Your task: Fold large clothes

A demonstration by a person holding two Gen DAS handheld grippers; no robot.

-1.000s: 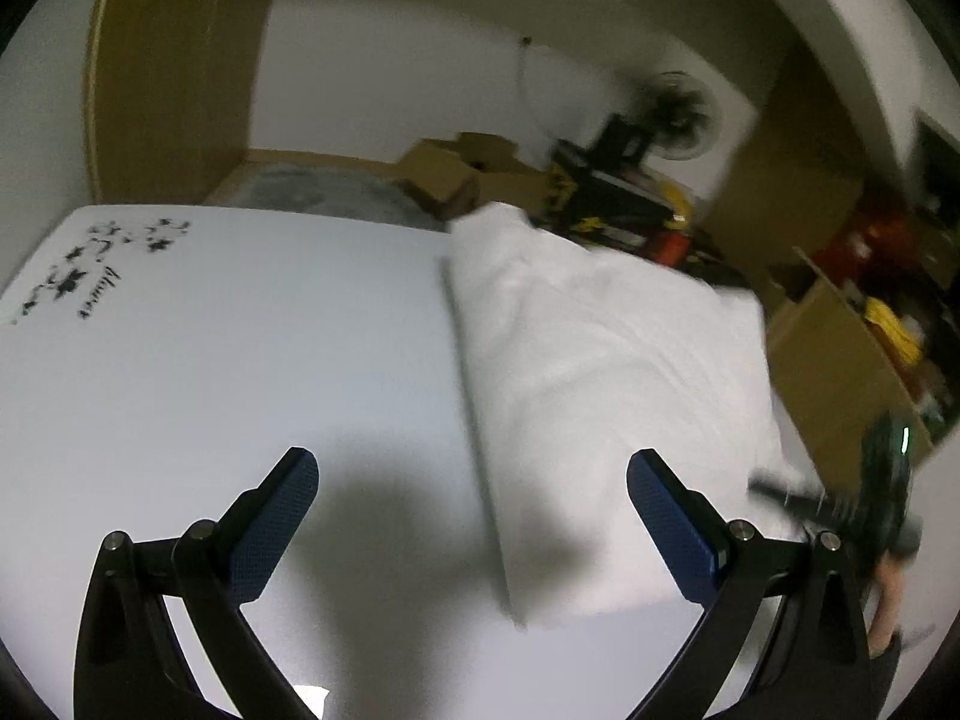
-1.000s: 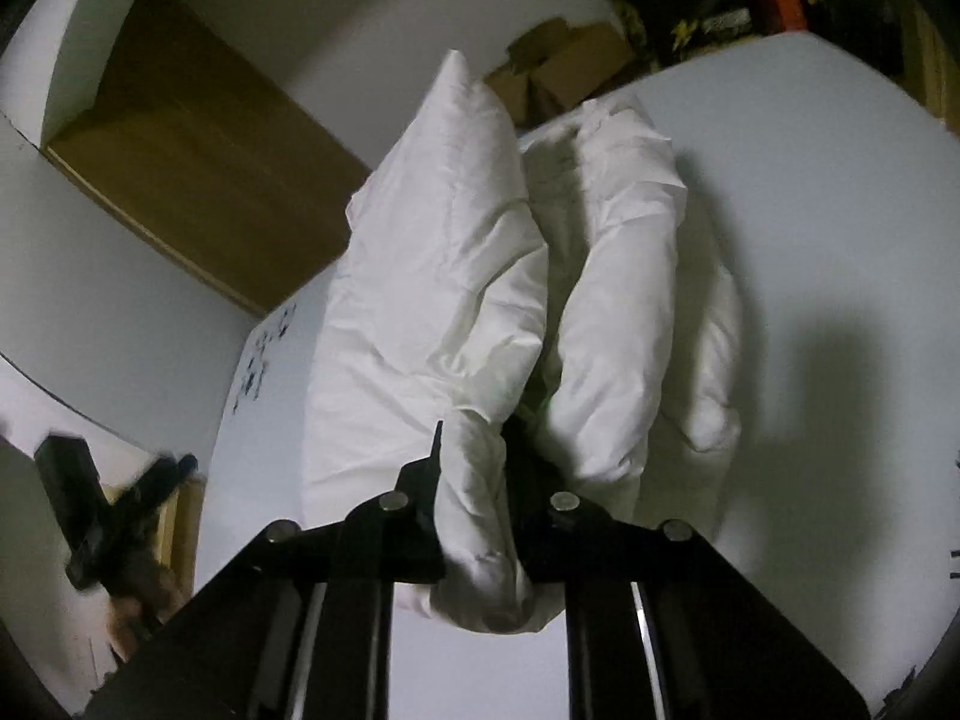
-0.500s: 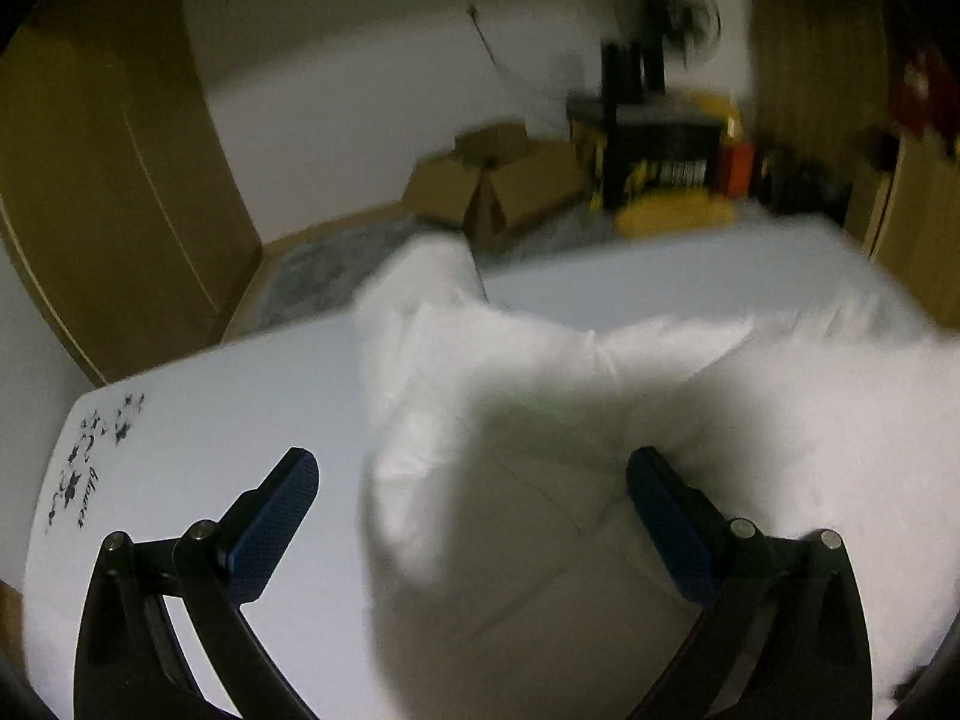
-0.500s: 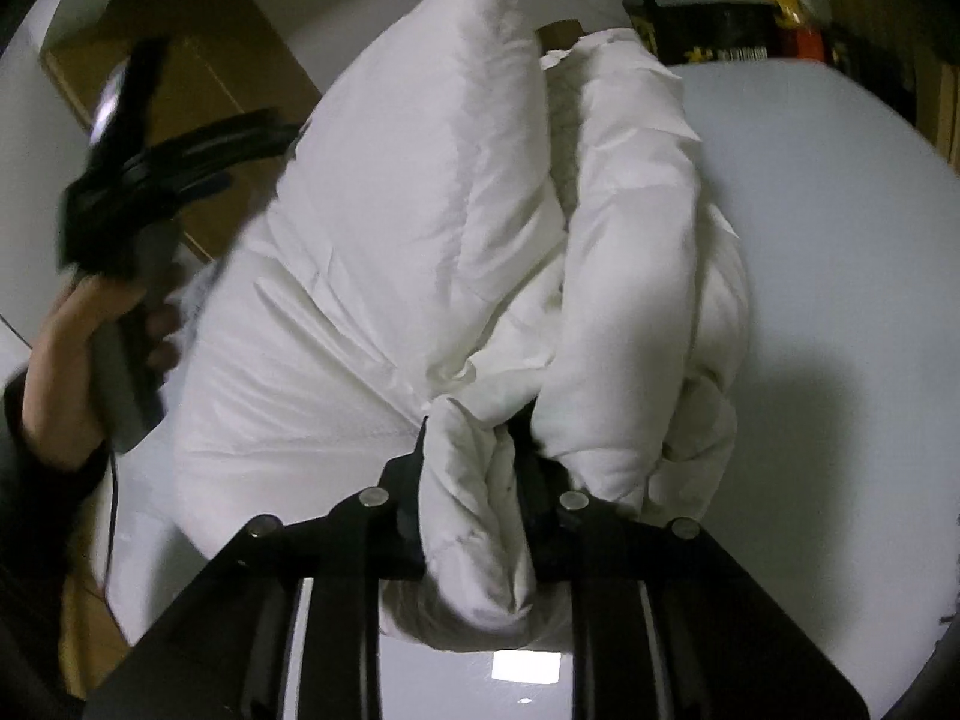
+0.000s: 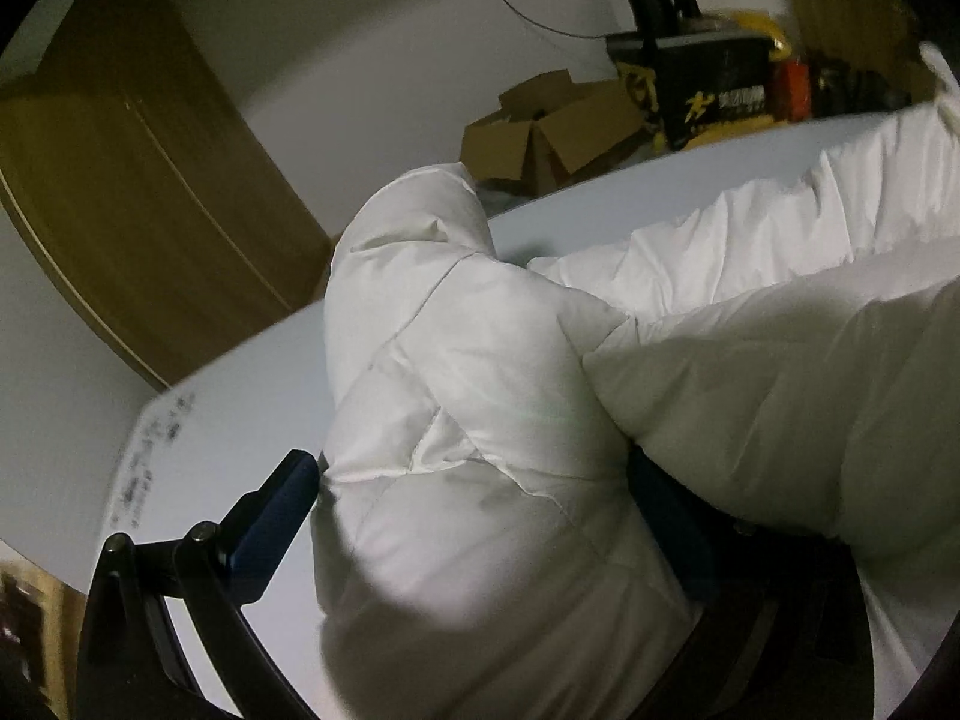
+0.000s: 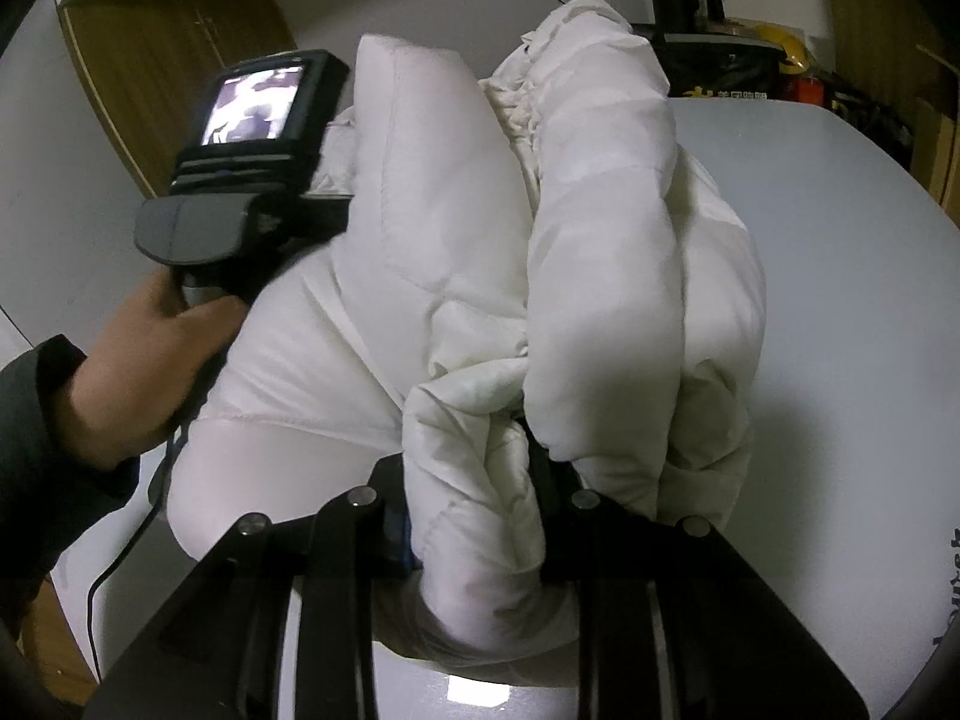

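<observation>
A puffy white quilted jacket (image 5: 480,390) lies bunched on the white table (image 5: 240,420). My left gripper (image 5: 474,510) is open wide, with a thick corner of the jacket filling the gap. Its left blue pad (image 5: 282,510) touches the fabric edge, and the right pad is mostly buried under a fold. In the right wrist view the jacket (image 6: 600,240) stands up in two tall folds. My right gripper (image 6: 474,480) is shut on a rolled fold at its near end. A hand (image 6: 150,360) holds the left tool, whose screen housing (image 6: 252,120) presses into the jacket's left side.
Cardboard boxes (image 5: 540,132) and a black-and-yellow box (image 5: 708,102) sit on the floor beyond the table's far edge. A wooden door (image 5: 120,180) stands at the left. A thin cable (image 6: 120,564) hangs from the left tool. Bare table (image 6: 840,240) lies right of the jacket.
My left gripper swung from the bare table over to the jacket and dropped onto its corner, jaws still wide. My right gripper kept its fold, now a little thicker between its fingers.
</observation>
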